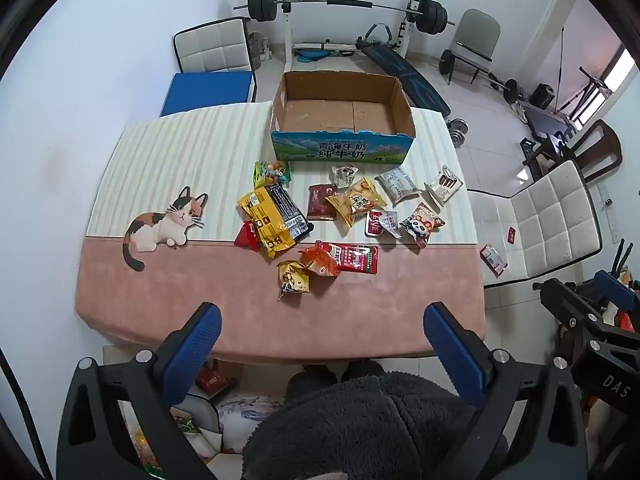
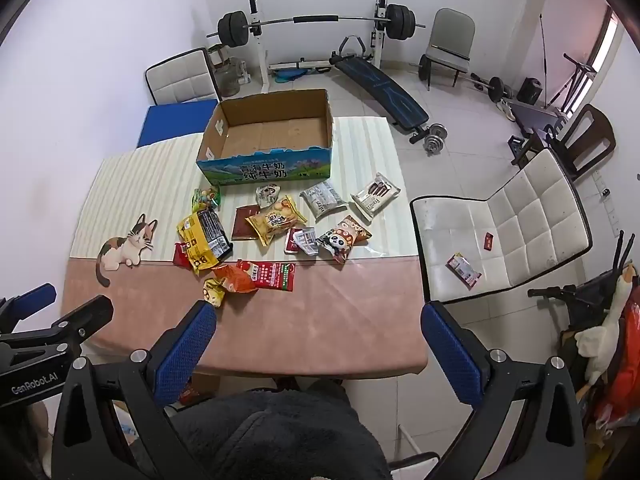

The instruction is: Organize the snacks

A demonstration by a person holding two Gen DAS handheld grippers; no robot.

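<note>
Several snack packets [image 1: 340, 216] [image 2: 276, 232] lie scattered on the middle of the table, among them a yellow-and-black bag [image 1: 274, 214] [image 2: 204, 238] and a red flat pack [image 1: 356, 258] [image 2: 276, 276]. An open, empty cardboard milk box [image 1: 342, 120] [image 2: 268, 140] stands behind them. My left gripper [image 1: 322, 328] is open and empty, held above the table's near edge. My right gripper [image 2: 318, 332] is also open and empty, above the near edge, right of the left one.
The table [image 1: 240, 320] [image 2: 320, 332] has a pink and striped cloth with a cat print [image 1: 164, 220]. A white chair [image 1: 556, 220] [image 2: 500, 232] at the right holds a small packet [image 2: 462, 270]. Gym gear [image 1: 344, 4] stands behind. A dark fleece garment [image 1: 360, 420] is below.
</note>
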